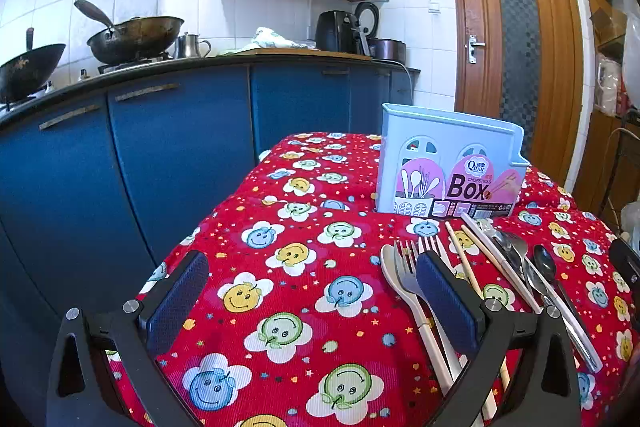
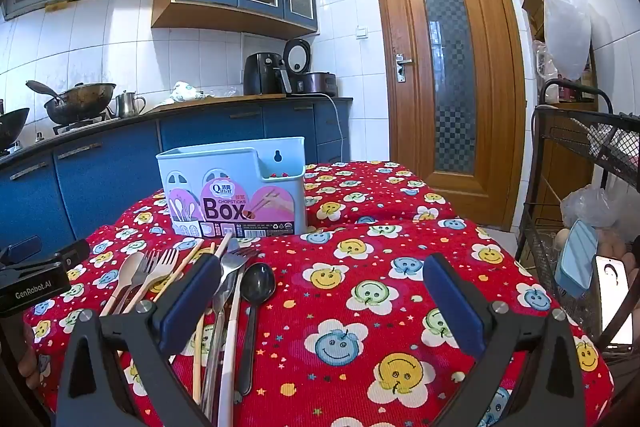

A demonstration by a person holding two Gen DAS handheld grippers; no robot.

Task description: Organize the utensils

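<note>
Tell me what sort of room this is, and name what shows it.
A home kitchen, most likely. A wok sits on a gas stove against a tiled wall, blue cabinets run under the counter, and a rice cooker stands by an air fryer. Utensils lie on a cloth-covered table.

We are seeing the bench (image 2: 400, 307), in a red smiley cloth, carrying a blue box (image 2: 236, 187) and loose cutlery (image 2: 236, 279) just before it.

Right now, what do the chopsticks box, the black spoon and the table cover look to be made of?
Chopsticks box: pale blue moulded plastic, matte, with a paper label. Black spoon: glossy, likely coated metal or plastic; unclear. Table cover: woven cloth, judging by its ribbed, printed surface.
</note>
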